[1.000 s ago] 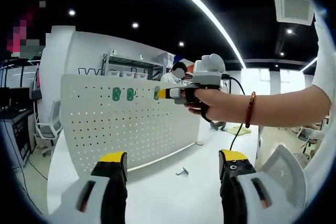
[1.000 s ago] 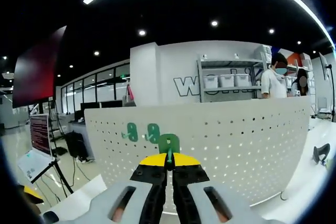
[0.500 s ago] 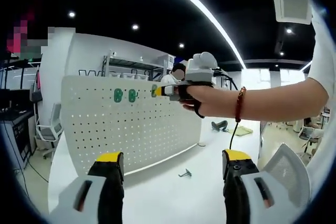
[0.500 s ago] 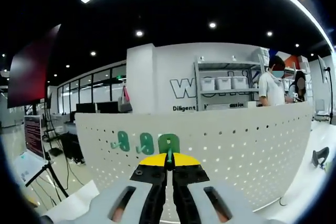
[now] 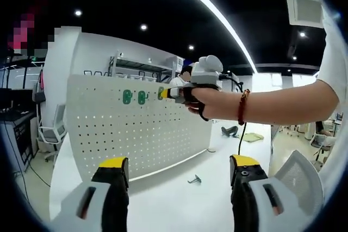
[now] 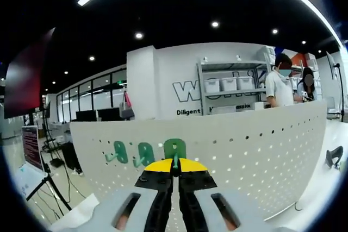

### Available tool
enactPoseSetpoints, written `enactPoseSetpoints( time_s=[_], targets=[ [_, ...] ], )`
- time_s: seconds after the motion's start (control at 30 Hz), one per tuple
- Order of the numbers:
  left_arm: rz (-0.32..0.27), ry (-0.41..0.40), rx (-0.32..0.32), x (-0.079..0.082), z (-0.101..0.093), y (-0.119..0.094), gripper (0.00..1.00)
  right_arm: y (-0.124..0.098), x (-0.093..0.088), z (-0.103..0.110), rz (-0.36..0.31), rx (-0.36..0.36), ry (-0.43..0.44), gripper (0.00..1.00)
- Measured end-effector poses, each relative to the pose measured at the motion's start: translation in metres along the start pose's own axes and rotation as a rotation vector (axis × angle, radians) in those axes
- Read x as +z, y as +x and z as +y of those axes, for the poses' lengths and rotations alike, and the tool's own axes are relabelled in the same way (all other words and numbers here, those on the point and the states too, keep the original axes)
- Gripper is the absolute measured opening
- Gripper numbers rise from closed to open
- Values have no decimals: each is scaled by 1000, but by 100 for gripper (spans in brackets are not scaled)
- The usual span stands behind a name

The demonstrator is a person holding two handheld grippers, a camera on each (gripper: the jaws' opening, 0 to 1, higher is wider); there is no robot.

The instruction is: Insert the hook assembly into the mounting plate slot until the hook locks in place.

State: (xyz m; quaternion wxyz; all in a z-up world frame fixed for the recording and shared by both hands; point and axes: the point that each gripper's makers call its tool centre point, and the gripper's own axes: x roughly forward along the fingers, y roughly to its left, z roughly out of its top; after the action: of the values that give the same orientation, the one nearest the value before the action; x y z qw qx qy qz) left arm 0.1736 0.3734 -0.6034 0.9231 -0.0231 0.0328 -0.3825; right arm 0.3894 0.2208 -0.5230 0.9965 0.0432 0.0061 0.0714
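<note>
A white perforated mounting plate (image 5: 136, 129) stands upright on the white table. Two green hooks (image 5: 134, 97) hang on its top row. In the left gripper view my right gripper (image 5: 163, 93), held in a hand, presses a third green hook against the plate's top row just right of those two. In the right gripper view my right gripper (image 6: 175, 165) is shut on that green hook (image 6: 175, 148), which sits against the plate (image 6: 244, 145) beside the two mounted hooks (image 6: 133, 152). My left gripper (image 5: 176, 169) stands open and holds nothing, low in front of the plate.
A loose dark hook (image 5: 194, 179) lies on the table (image 5: 179, 199) near the plate's foot. Shelving with white bins (image 6: 231, 85) and people (image 6: 283, 85) stand behind the plate. A white mesh chair back (image 5: 296, 177) is at my right.
My right gripper has moved the green hook left along the top row, closer to the two mounted hooks. The left gripper has stayed open and almost still.
</note>
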Motion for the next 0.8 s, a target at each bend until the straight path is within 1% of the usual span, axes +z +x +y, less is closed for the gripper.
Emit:
enactPoseSetpoints(
  time_s=[0.1, 0.17, 0.33, 0.4, 0.57, 0.67, 0.8],
  targets=[
    [-12, -15, 1, 1, 3, 1, 81, 5, -2, 1, 7, 1, 5, 1],
    [-13, -9, 3, 1, 3, 1, 81, 8, -3, 1, 10, -1, 4, 1],
    [-1, -10, 0, -4, 5, 2, 81, 16, -1, 0, 7, -3, 13, 1],
    [8, -21, 1, -7, 6, 3, 81, 18, -2, -2, 9, -9, 4, 1],
    [7, -20, 2, -6, 8, 3, 81, 23, -1, -6, 11, -16, 15, 1],
    [11, -19, 5, -7, 10, 3, 81, 27, 0, -4, 14, -5, 33, 1],
    [15, -20, 7, -7, 11, 3, 81, 27, -2, -4, 20, -10, 27, 1]
  ],
)
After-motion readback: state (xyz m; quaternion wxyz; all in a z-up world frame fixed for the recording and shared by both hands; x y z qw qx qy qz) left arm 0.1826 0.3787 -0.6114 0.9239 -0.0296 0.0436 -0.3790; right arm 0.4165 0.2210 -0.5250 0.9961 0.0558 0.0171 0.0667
